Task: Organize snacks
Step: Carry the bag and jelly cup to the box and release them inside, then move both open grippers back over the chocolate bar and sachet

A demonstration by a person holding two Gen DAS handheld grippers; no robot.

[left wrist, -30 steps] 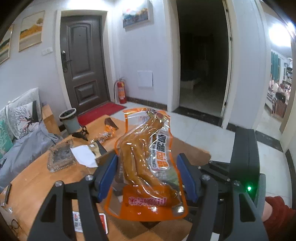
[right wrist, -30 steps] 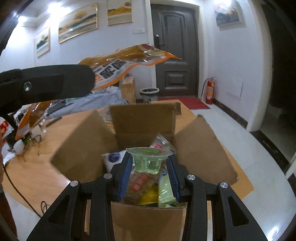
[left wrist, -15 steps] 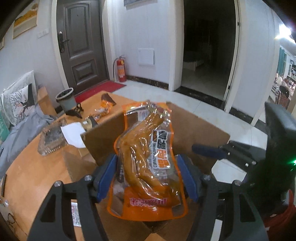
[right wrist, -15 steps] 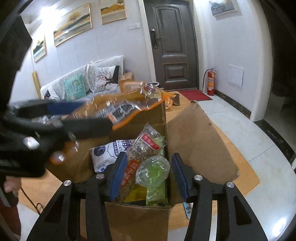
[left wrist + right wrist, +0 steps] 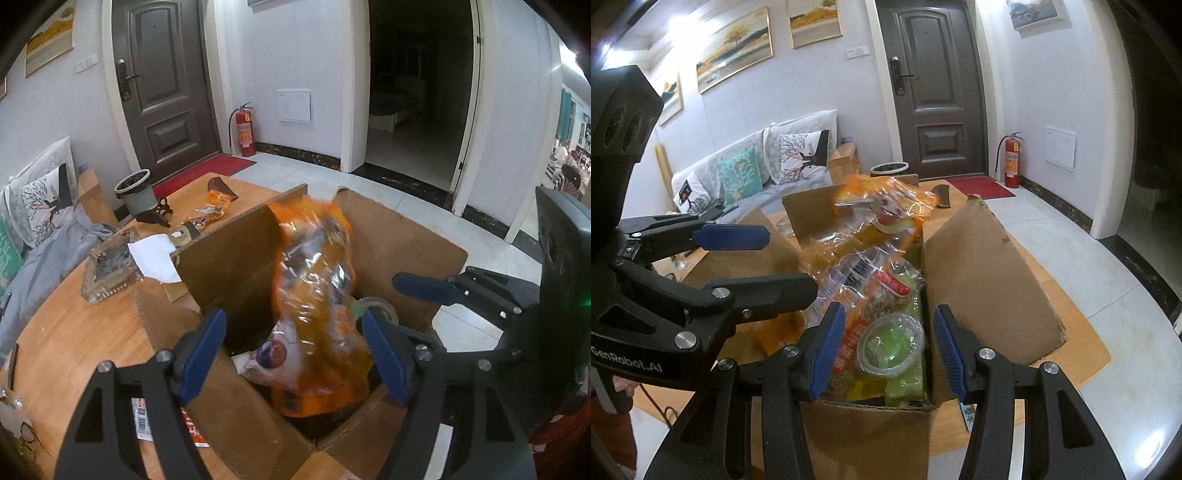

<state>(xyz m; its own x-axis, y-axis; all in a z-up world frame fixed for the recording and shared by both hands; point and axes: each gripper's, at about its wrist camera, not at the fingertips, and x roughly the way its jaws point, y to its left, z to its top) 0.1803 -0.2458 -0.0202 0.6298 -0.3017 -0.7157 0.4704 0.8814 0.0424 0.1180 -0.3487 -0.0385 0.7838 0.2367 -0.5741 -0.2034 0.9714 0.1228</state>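
An open cardboard box [image 5: 236,251] stands on the wooden table; it also shows in the right wrist view [image 5: 982,269]. The orange snack packet [image 5: 314,302] is blurred, free of the pads and dropping into the box; it shows in the right wrist view [image 5: 875,218] too. My left gripper [image 5: 295,354] is open just above the box. My right gripper [image 5: 882,347] is open over the box's near edge. A green jelly cup [image 5: 890,343] lies between its pads on top of other snack bags [image 5: 886,291] in the box.
On the table [image 5: 74,332] behind the box lie a glass ashtray [image 5: 107,266], white paper [image 5: 155,254], an orange wrapper [image 5: 210,210] and a grey pot [image 5: 135,190]. A sofa with cushions [image 5: 768,162] stands beyond. A red-and-white packet [image 5: 144,421] lies under the left gripper.
My left gripper opened and let go of the orange packet, which is falling into the box. My right gripper opened and let go of the jelly cup, which now lies on the snacks.
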